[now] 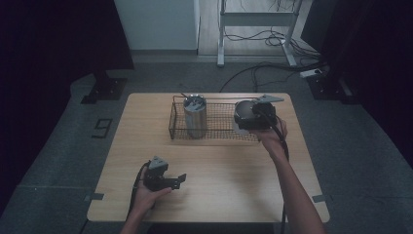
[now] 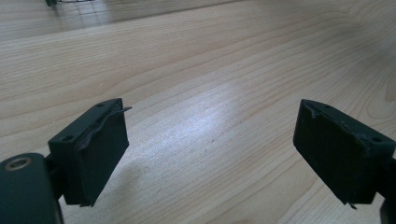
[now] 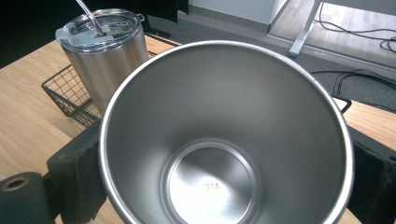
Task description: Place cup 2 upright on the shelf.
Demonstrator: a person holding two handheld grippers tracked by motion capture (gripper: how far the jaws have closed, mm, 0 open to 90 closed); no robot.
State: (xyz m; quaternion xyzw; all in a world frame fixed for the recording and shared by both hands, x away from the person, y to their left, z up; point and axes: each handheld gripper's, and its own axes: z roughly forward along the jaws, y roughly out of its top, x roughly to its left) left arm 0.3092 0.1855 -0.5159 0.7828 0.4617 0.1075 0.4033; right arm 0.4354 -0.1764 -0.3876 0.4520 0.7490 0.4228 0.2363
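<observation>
My right gripper (image 1: pixel 249 117) hovers over the right end of a black wire basket (image 1: pixel 219 127) at the back of the wooden table (image 1: pixel 219 170). It is shut on an open, empty steel cup (image 3: pixel 224 140), one jaw on each side of the wall, and I look straight down into the cup. A lidded steel tumbler (image 1: pixel 195 117) with a metal straw (image 3: pixel 88 15) stands upright in the left part of the basket (image 3: pixel 65 91). My left gripper (image 1: pixel 178 179) rests low near the table's front left, open with bare wood between its jaws (image 2: pixel 212 149).
Beyond the table's far edge are desk legs (image 1: pixel 221 34) and loose cables (image 1: pixel 272 68) on the grey floor. Dark stands sit at the back left (image 1: pixel 104 87) and back right (image 1: pixel 331 83).
</observation>
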